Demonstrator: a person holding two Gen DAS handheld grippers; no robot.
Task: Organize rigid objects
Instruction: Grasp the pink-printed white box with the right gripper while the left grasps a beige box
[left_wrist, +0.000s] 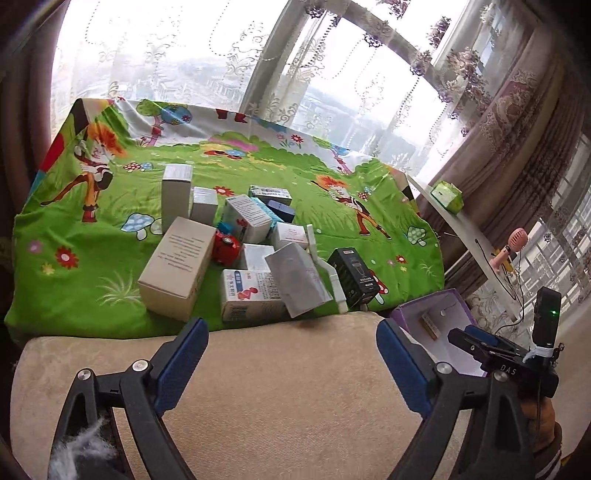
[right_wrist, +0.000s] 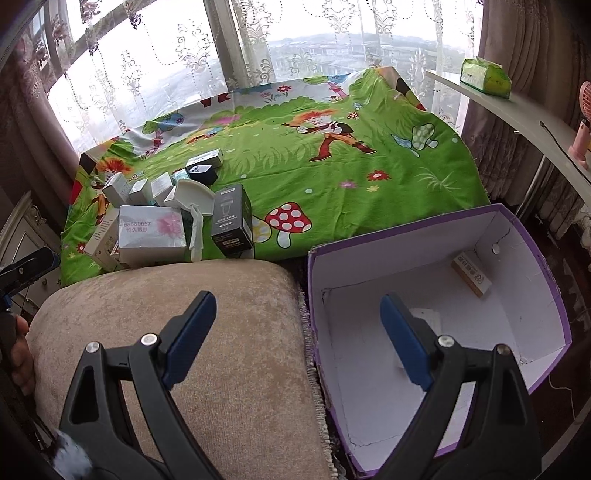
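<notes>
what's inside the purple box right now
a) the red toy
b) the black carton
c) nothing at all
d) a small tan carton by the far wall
d: the purple box holds a small tan carton lying near its far wall, while the black carton stands out on the green cloth.

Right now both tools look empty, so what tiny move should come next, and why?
Probably ease the left tool forward toward the nearest packages, such as the silver box tilted at the pile's front edge. Both it and the right tool stand open, holding nothing, over the beige cushion. The purple box holds only a small package, while most still lie on the green cloth.
</notes>
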